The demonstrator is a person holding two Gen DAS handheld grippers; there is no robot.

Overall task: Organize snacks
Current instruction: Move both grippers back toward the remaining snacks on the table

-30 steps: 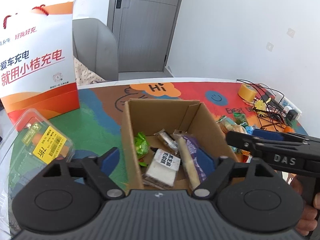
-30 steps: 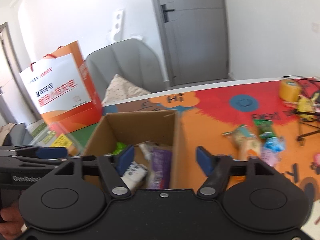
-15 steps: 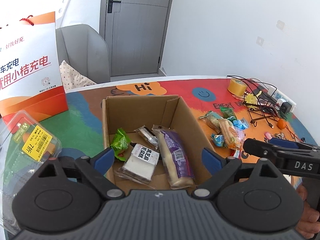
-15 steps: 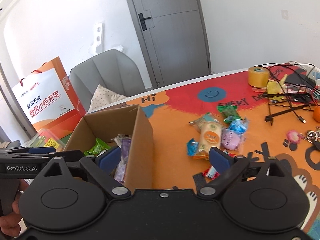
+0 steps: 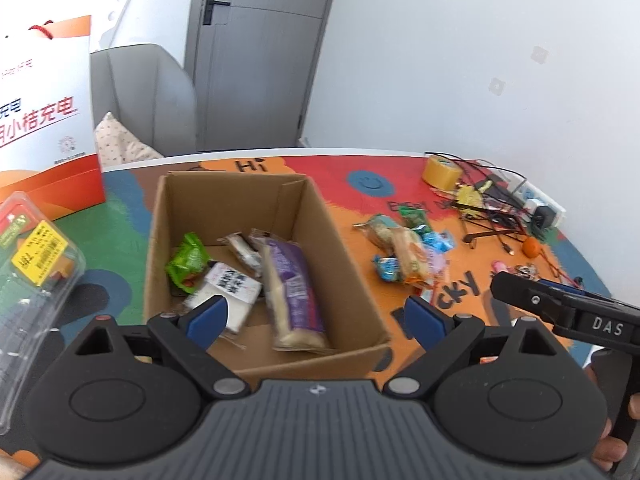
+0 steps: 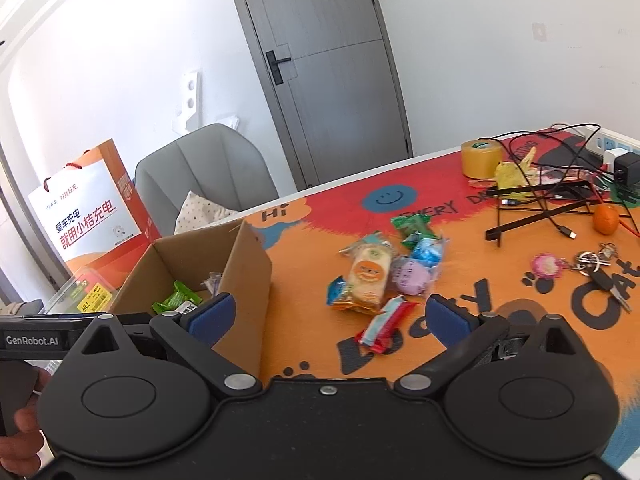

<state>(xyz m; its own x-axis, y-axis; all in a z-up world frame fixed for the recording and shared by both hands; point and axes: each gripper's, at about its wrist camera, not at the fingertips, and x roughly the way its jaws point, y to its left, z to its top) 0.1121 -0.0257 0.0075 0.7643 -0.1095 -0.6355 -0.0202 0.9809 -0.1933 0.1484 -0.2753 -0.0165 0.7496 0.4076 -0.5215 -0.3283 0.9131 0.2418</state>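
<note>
An open cardboard box [image 5: 352, 276] [image 6: 244, 268] stands on the colourful mat and holds a purple long packet [image 5: 294, 280], a green packet [image 5: 188, 260] and a white packet [image 5: 236, 292]. A pile of loose snacks [image 6: 384, 276] [image 5: 408, 252] lies right of the box, with a red-blue stick packet [image 6: 384, 324] nearest. My left gripper [image 5: 316, 316] is open and empty over the box's near wall. My right gripper [image 6: 332, 316] is open and empty, above the mat just before the snack pile.
An orange-white paper bag [image 5: 44, 120] and a clear plastic clamshell [image 5: 36, 264] stand left of the box. A tape roll [image 6: 480, 158], cables, a black stand [image 6: 536, 208], an orange fruit [image 6: 606, 219] and keys [image 6: 596, 264] lie at the right. A grey chair [image 6: 204, 172] stands behind the table.
Both grippers have pulled back and swung right from above the box. The right gripper now faces the loose snack pile instead of the box. Both stay open.
</note>
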